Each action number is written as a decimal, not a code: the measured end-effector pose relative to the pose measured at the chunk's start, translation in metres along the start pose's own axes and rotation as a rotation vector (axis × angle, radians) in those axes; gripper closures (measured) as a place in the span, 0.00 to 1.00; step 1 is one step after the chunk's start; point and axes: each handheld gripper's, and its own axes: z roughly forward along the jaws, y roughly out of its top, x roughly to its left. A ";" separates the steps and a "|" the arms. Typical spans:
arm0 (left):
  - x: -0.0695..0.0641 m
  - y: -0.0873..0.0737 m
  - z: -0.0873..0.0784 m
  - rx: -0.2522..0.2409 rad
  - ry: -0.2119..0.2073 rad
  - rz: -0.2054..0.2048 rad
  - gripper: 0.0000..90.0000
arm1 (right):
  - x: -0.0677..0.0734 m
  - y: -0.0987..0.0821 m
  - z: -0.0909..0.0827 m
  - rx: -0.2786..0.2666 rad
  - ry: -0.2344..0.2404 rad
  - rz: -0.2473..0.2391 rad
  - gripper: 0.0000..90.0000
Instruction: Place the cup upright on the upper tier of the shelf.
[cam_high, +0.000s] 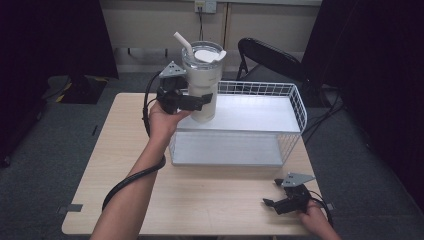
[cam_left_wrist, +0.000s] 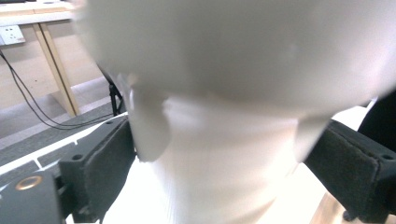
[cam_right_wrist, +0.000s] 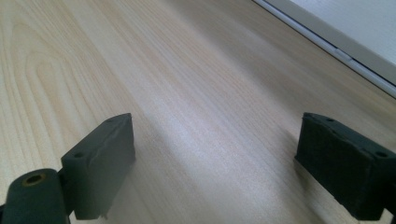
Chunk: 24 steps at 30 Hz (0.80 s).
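Observation:
A cream tumbler (cam_high: 202, 75) with a clear lid and a white straw (cam_high: 182, 41) stands upright at the front-left corner of the rack's upper shelf (cam_high: 250, 114). My left gripper (cam_high: 202, 102) reaches in from the left and is shut on the tumbler's narrower lower part. In the left gripper view the tumbler (cam_left_wrist: 224, 140) sits blurred between the two black pads (cam_left_wrist: 112, 158), which lie against its sides. My right gripper (cam_high: 272, 192) rests low over the table's front-right corner, open, with bare wood between its jaws in the right gripper view (cam_right_wrist: 215, 158).
The white wire rack (cam_high: 295, 100) has two tiers and takes up the far right half of the wooden table (cam_high: 210, 200). A black folding chair (cam_high: 265, 55) stands behind it. Dark curtains hang on both sides.

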 end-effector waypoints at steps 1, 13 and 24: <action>0.000 0.000 -0.001 -0.001 -0.002 -0.001 0.12 | 0.000 0.000 0.000 0.000 0.000 0.000 0.12; 0.008 -0.004 -0.033 0.010 0.030 -0.013 0.17 | 0.000 0.000 0.000 0.000 0.000 0.000 0.12; 0.011 -0.009 -0.067 0.002 0.042 0.003 0.17 | 0.000 0.000 0.000 0.001 0.001 0.001 0.12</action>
